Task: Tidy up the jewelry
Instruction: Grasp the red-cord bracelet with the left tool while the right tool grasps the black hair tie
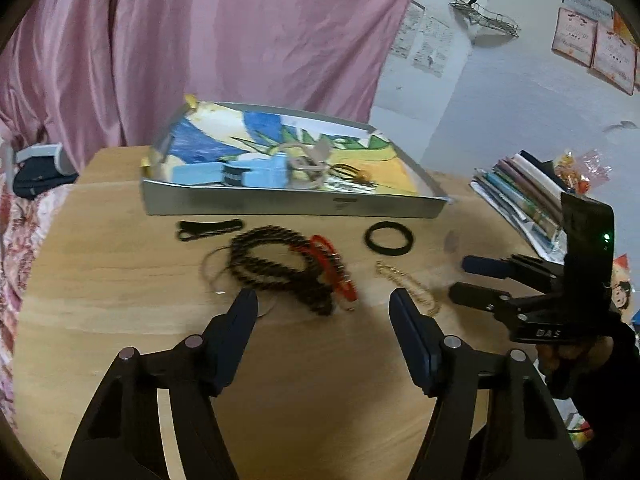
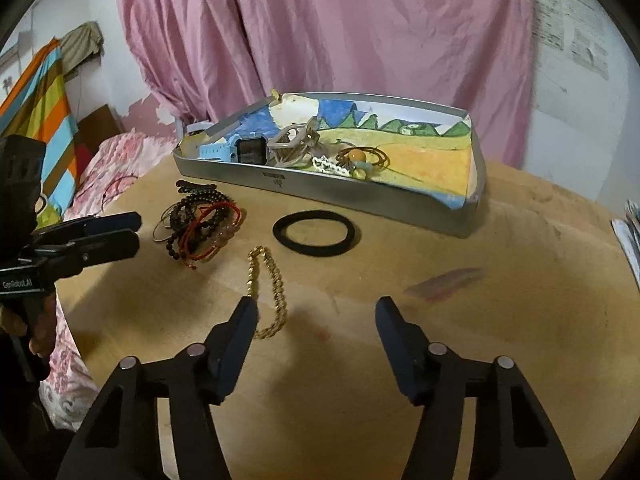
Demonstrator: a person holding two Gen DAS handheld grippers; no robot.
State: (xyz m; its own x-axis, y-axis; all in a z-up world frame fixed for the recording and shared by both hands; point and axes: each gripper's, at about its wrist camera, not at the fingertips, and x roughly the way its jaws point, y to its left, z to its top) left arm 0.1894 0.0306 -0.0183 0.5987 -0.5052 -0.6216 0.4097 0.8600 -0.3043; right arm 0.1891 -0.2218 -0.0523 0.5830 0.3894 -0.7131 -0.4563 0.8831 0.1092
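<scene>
A: So where do we stand? Our left gripper (image 1: 323, 300) has its fingers spread wide over the tangle of dark beaded and red cord bracelets (image 1: 284, 266) on the round wooden table (image 1: 120, 280).

B: Yep, and our right gripper (image 2: 313, 307) is spread too, holding nothing. The gold chain bracelet (image 2: 267, 288) lies just beside its left finger. The black elastic hair band (image 2: 313, 233) sits near the shallow grey metal tray (image 2: 360, 196).

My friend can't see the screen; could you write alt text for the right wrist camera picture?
An open black claw hovers over a wooden table, its left finger beside a gold chain. Beyond lie a black hair band, tangled beaded bracelets and a metal tray holding trinkets.
</scene>
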